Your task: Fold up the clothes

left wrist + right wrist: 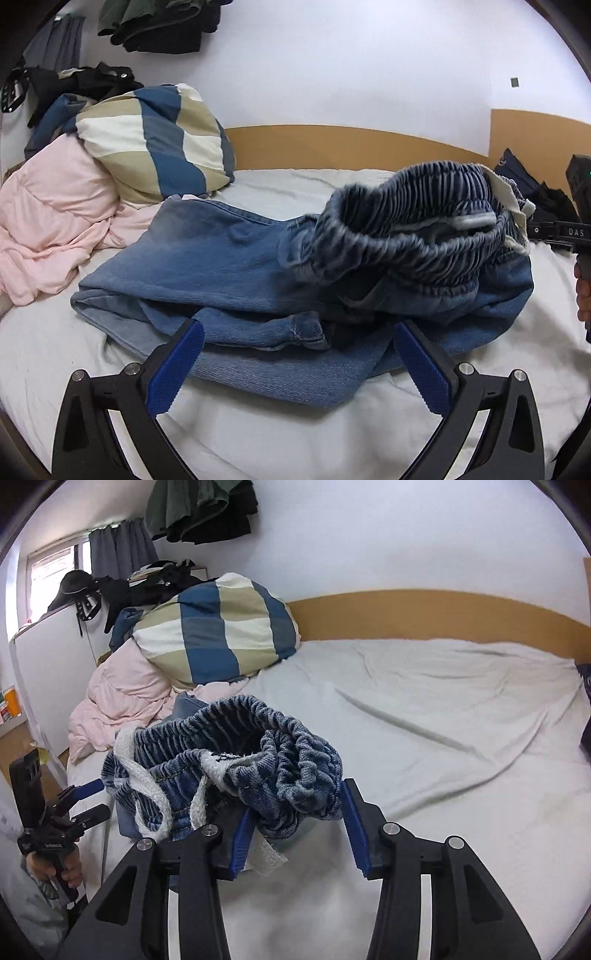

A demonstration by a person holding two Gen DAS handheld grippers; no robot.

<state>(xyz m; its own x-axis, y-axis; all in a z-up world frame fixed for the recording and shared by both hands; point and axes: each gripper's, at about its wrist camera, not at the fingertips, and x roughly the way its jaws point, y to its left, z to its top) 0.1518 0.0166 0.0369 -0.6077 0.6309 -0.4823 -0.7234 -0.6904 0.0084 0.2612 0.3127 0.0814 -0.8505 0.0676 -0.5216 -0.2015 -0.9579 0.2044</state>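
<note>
Blue jeans (236,266) lie on the white bed sheet (288,435) with the legs folded over each other. Their elastic waistband (417,229) with its white drawstring (147,775) is raised off the bed at the right. My right gripper (297,819) is shut on a bunched part of that waistband (295,768), which fills the gap between the blue pads. My left gripper (301,354) stands open just above the near edge of the folded legs, its pads apart and pressing on nothing. It also shows at the left in the right wrist view as the left gripper (98,801).
A pink duvet (55,221) and a blue, beige and white checked pillow (155,147) are piled at the bed's left end. A wooden headboard (424,616) runs along the far side. Dark clothes (535,188) lie at the right. Garments (199,509) hang on the wall.
</note>
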